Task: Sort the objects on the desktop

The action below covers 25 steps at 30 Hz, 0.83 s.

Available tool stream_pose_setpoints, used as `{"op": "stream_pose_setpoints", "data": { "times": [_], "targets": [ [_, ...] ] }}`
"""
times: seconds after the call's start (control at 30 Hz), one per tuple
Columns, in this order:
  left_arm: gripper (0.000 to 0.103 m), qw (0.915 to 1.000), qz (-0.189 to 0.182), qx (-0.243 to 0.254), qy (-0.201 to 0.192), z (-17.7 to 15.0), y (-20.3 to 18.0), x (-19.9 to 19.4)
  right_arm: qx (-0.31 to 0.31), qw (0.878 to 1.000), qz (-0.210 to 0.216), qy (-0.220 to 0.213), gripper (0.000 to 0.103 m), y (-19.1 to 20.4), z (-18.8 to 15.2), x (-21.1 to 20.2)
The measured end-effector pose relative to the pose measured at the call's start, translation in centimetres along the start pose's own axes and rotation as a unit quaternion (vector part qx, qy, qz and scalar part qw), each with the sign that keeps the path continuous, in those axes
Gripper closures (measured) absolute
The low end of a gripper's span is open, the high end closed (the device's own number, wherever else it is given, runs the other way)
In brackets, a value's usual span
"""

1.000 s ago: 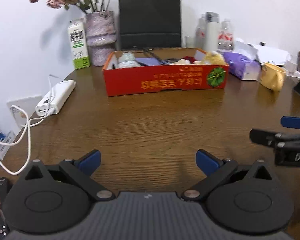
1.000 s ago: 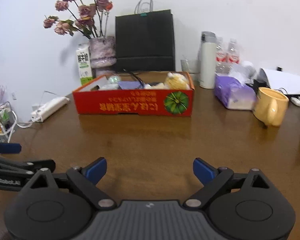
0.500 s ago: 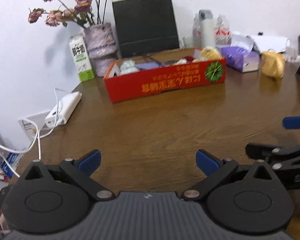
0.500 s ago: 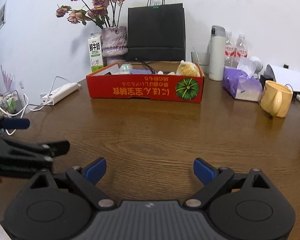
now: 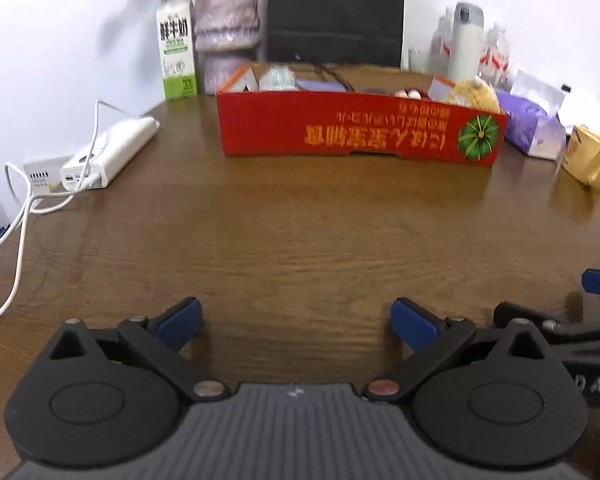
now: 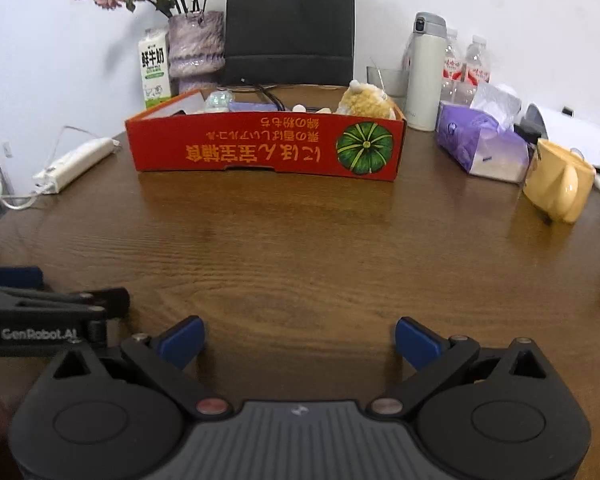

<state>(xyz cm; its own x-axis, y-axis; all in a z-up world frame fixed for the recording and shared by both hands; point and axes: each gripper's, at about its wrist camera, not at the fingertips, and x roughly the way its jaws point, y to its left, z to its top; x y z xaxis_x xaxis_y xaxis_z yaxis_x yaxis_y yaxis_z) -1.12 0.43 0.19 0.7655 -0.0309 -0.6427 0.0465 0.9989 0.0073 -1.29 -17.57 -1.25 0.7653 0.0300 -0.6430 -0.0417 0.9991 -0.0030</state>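
Observation:
A red cardboard box with a green pumpkin print stands at the back of the brown wooden table. It holds a yellow plush toy, a cable and several small items. My left gripper hangs open over bare wood in front of the box, with nothing between its blue pads. My right gripper is just to its right, its jaws opening, also with nothing between them. Each gripper shows at the edge of the other's view: the right gripper and the left gripper.
A white power bank with a looping white cable lies at the table's left edge. A milk carton, a vase and a black bag line the back wall. At the right stand a thermos, a purple tissue pack and a yellow mug.
Both grippers have sunk and come nearer to the red box, which now looks larger. They stay side by side, empty.

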Motion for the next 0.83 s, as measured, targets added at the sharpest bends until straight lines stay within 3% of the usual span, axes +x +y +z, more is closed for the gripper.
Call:
{"op": "stream_pose_setpoints", "data": {
  "times": [0.1, 0.37, 0.83],
  "targets": [
    [0.0, 1.0, -0.001, -0.001, 0.0, 0.1, 0.0, 0.0, 0.006, 1.0, -0.021, -0.004, 0.0, -0.1, 0.2, 0.6],
    [0.0, 0.9999, -0.01, 0.006, 0.002, 0.6, 0.1, 0.7, 0.017, 1.0, -0.003, 0.001, 0.0, -0.7, 0.5, 1.2],
    [0.0, 1.0, -0.003, 0.001, 0.002, 0.7, 0.0, 0.8, 0.022, 1.0, -0.008, 0.001, 0.0, -0.6, 0.6, 1.3]
  ]
}}
